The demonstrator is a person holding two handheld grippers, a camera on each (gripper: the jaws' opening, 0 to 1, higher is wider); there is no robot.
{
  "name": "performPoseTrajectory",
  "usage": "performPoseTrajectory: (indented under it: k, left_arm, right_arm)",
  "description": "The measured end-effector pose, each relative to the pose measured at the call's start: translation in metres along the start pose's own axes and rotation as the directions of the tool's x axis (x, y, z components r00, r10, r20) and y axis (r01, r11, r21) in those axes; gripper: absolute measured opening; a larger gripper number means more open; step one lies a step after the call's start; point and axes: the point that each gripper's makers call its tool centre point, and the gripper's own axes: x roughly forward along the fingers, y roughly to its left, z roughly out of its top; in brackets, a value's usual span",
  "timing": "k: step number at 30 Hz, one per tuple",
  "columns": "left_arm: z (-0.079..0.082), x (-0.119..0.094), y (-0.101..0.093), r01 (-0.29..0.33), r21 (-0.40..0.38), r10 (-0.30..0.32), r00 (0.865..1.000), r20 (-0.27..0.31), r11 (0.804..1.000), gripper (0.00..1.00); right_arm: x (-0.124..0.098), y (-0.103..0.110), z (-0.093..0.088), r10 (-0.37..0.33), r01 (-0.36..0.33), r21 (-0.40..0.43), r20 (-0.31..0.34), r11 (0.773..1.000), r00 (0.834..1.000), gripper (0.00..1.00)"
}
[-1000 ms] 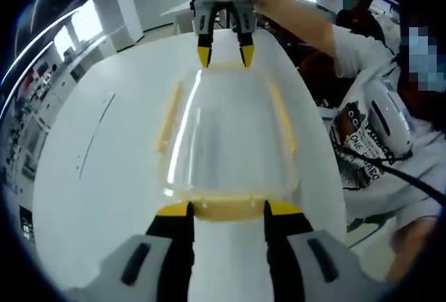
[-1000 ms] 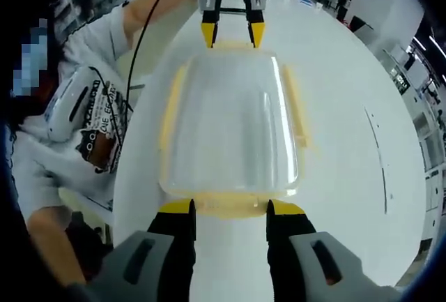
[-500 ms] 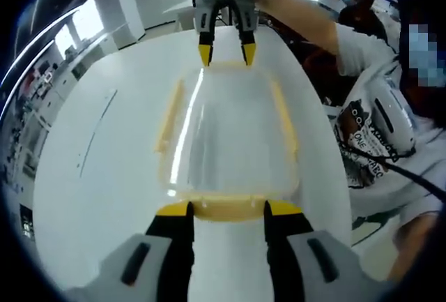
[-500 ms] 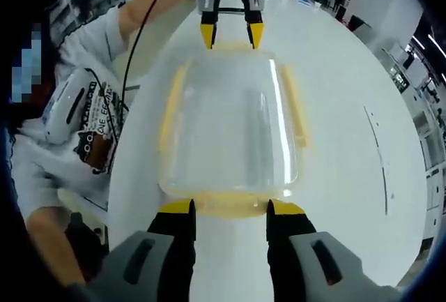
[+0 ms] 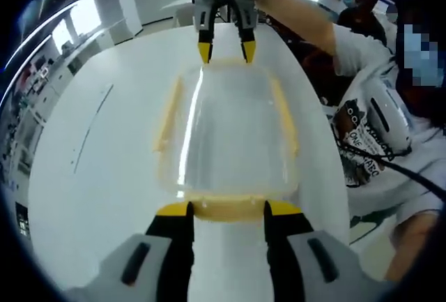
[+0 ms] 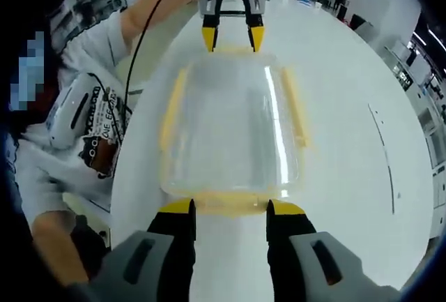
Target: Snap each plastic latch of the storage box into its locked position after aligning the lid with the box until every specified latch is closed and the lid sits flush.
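Lidded storage box (image 5: 226,134), seemingly empty

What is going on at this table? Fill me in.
A person is working a clear storage box with yellow latches on a white table, holding a gripper in each hand. The left gripper has its open fingers at the yellow end latch on one short end. The right gripper is at the opposite end latch the same way, fingers open. The lid looks seated on the box, and the long side latches lie along its edges. Whether any latch is fully snapped cannot be told.
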Motion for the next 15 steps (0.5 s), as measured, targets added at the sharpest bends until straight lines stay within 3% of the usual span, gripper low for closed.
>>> performPoseTrajectory:
  k: [15]
  left_arm:
    - [-0.0018,0.0035,0.0022,0.032,0.005,-0.032,0.999,-0.021,0.999,0.39]
  right_arm:
    - [0.0005,0.0005,0.0005,0.018,-0.018,0.012,0.006,1.000,1.000,0.38]
